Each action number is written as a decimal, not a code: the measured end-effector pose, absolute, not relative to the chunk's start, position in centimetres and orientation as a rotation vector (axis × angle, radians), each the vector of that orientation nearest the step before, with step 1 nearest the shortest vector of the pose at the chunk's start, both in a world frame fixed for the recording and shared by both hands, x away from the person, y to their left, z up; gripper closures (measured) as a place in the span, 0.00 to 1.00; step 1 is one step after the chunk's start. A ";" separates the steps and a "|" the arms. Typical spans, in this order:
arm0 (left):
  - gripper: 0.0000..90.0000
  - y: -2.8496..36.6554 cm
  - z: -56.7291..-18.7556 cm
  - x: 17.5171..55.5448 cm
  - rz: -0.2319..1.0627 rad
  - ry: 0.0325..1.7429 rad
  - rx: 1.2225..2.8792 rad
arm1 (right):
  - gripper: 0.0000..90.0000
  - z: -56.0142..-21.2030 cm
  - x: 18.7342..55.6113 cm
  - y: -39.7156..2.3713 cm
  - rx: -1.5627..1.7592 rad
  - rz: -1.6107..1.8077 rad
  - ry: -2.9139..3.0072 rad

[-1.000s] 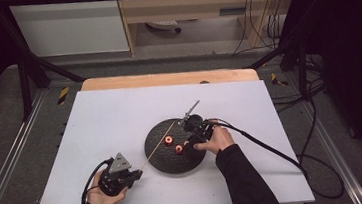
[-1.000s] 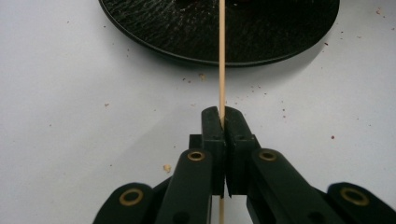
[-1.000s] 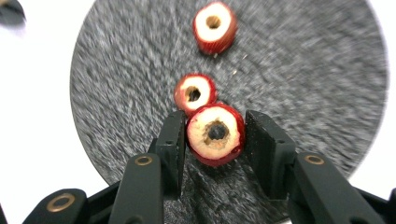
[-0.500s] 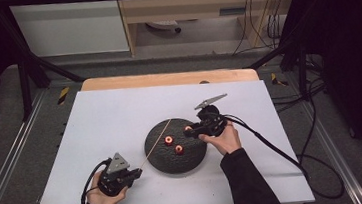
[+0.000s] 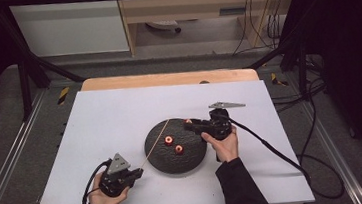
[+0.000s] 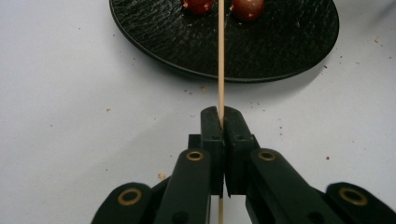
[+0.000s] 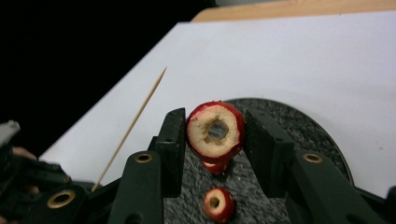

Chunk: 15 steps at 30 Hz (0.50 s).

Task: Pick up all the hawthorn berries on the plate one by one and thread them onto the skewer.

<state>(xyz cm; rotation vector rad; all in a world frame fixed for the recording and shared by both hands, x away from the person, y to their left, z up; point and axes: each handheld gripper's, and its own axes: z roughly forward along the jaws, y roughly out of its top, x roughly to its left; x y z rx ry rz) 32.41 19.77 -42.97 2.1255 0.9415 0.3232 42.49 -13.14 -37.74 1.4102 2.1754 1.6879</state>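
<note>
Two grippers: left gripper [image 6: 220,122] jaws clenched on skewer [image 6: 221,60], right gripper [image 7: 215,140] jaws grasping cored fruit [image 7: 215,130] above plate [image 7: 299,126] rim.

The right gripper [image 5: 187,124], with a cored red fruit piece [image 7: 215,130] clamped, is now lifted and turned toward the thin wooden skewer [image 5: 155,144].

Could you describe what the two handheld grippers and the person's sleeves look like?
Both the left gripper and right gripper are black, each topped by a grey triangular plate and trailing a black cable. Brass-coloured pivot pins mark the arms behind the flat black fingers. The sleeves are dark.
</note>
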 end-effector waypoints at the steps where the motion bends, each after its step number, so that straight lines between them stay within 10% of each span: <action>1: 0.98 19.7 -43.0 32.4 0.324 0.944 2.120 | 0.67 -37.8 42.4 -13.1 1.422 1.705 2.152; 15: 0.98 18.7 -43.3 32.0 0.300 0.980 2.076 | 0.67 -38.3 42.7 -12.4 1.524 1.930 1.846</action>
